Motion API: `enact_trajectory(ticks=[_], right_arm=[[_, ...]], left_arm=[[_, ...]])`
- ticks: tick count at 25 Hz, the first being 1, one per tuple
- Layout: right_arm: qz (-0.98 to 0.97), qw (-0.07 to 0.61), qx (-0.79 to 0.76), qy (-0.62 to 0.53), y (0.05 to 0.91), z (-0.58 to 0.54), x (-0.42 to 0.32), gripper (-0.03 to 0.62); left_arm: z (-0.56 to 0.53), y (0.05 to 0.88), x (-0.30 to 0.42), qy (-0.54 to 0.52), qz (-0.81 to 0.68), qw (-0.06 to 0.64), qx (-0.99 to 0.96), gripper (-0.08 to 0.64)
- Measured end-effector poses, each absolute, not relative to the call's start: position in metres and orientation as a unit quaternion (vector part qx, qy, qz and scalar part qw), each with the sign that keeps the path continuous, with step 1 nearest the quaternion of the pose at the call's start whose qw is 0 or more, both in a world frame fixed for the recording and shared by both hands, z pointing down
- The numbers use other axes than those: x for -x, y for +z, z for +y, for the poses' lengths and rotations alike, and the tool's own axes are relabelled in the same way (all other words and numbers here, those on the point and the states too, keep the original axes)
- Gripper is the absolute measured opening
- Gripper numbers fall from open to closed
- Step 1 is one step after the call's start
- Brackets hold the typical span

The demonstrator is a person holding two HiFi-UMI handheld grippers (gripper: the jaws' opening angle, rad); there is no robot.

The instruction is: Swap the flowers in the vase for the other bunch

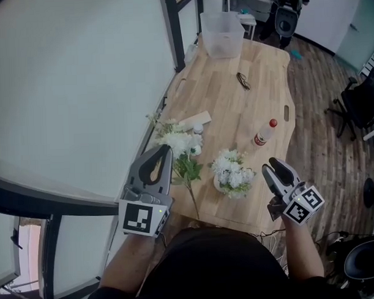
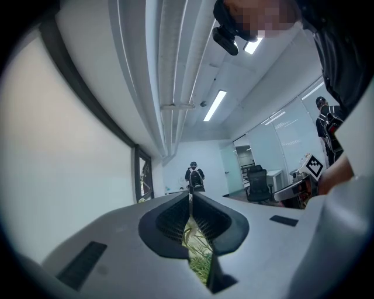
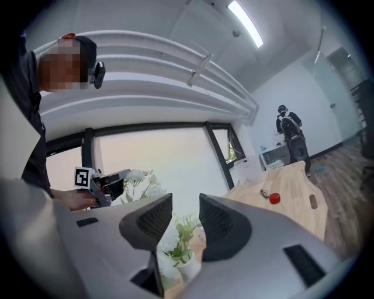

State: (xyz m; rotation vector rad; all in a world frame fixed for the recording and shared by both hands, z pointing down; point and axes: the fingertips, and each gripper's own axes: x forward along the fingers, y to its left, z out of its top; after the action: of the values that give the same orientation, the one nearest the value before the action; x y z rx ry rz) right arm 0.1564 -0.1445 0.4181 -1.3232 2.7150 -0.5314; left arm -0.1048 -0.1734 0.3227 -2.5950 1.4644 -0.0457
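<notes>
- One light wooden table (image 1: 234, 104).
- One small white round vase (image 3: 187, 267).
- Two bunches of white flowers with green leaves: long-stemmed bunch (image 1: 179, 142) at ten o'clock from the vase, short bunch (image 1: 232, 169) in it.
- One clear plastic tub (image 1: 221, 33) at the table's twelve o'clock end.
- One clear bottle with a red cap (image 1: 265, 132), at one o'clock from the vase.
- One small dark looped item (image 1: 243, 81).
- One pale flat wooden strip (image 1: 195, 120).
- Two grey two-jaw grippers: left gripper (image 1: 167, 148), right gripper (image 1: 271, 165).

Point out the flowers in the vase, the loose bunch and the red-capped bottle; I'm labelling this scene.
flowers in the vase (image 1: 232, 170), head view, on the white blooms.
loose bunch (image 1: 179, 142), head view, on its white blooms.
red-capped bottle (image 1: 265, 132), head view, on its body below the cap.
</notes>
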Motion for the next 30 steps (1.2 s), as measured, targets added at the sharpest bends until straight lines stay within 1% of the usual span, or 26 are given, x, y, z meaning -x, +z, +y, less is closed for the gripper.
enact_trajectory(ticks=[2,5,9,13,15,17,30], right_arm=[[0.876,0.038,0.445,-0.179,0.416,-0.147,-0.164,0.160],[0.870,0.043,0.456,-0.182,0.412,-0.147,-0.171,0.138],[0.865,0.037,0.470,-0.172,0.411,-0.144,-0.179,0.088],[0.853,0.024,0.495,-0.166,0.415,-0.142,-0.188,0.028],[0.852,-0.006,0.500,-0.156,0.420,-0.141,-0.186,0.026],[0.852,-0.020,0.501,-0.152,0.421,-0.141,-0.184,0.026],[0.854,-0.010,0.496,-0.159,0.416,-0.146,-0.181,0.026]], left_arm=[[-0.175,0.326,0.102,-0.016,0.486,0.082,0.870,0.021],[-0.177,0.329,0.097,-0.019,0.481,0.081,0.873,0.023],[-0.177,0.328,0.088,-0.017,0.478,0.069,0.876,0.021],[-0.175,0.331,0.087,-0.023,0.476,0.081,0.875,0.021],[-0.174,0.333,0.086,-0.026,0.474,0.079,0.877,0.021],[-0.174,0.335,0.087,-0.026,0.474,0.073,0.877,0.021],[-0.174,0.334,0.088,-0.031,0.474,0.076,0.877,0.021]])
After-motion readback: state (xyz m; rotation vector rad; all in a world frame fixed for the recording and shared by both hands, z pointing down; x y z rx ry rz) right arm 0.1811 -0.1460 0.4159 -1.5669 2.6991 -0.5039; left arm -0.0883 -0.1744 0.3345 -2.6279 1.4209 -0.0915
